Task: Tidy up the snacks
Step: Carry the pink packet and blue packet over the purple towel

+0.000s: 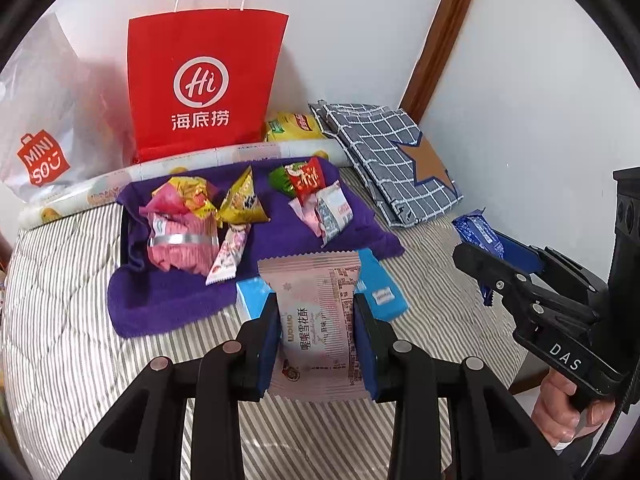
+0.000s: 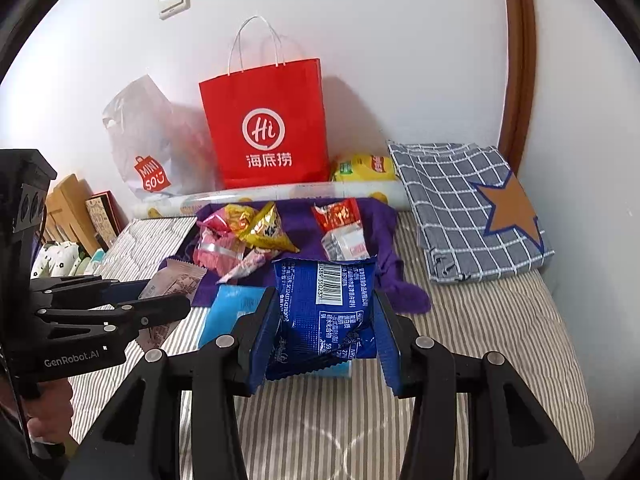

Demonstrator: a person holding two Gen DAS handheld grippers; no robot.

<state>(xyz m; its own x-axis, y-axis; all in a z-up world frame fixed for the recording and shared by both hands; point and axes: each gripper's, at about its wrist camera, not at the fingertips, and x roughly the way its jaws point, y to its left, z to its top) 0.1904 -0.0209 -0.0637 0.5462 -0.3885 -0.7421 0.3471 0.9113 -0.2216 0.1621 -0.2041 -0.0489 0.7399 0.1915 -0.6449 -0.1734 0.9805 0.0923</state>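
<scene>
- Left gripper (image 1: 316, 320): jaws narrow, blue pads clamped on both side edges of a pink snack packet (image 1: 316, 308); packet held clear above the striped bed (image 1: 320, 432).
- Right gripper (image 2: 326, 320): jaws narrow, closed on a blue snack packet (image 2: 326, 304), barcode side facing the camera; also lifted off the bed.
- Both held packets sit at the near edge of a purple towel (image 1: 168, 300) spread on the bed.
- On the towel, left cluster: pink wafer pack (image 1: 182, 240), yellow triangular pack (image 1: 242, 200), small pink-white sachet (image 1: 226, 256), touching or overlapping one another.
- On the towel, right cluster: red-green pack (image 1: 300, 176) with white sachets (image 1: 332, 210) leaning against it.
- Light blue box (image 1: 380, 288) lies on the bed just beyond the left gripper, partly hidden by the pink packet.
- Behind the towel: a rolled printed sheet (image 1: 200, 160), then a red paper bag (image 1: 204, 84) upright at the wall, a white plastic bag (image 1: 44, 120) to its left, a yellow pack (image 1: 294, 126) to its right.
- Folded checked cloth (image 1: 388, 156) with a star patch lies in the far right corner.
- A hand (image 1: 564, 412) grips the right gripper's handle.
</scene>
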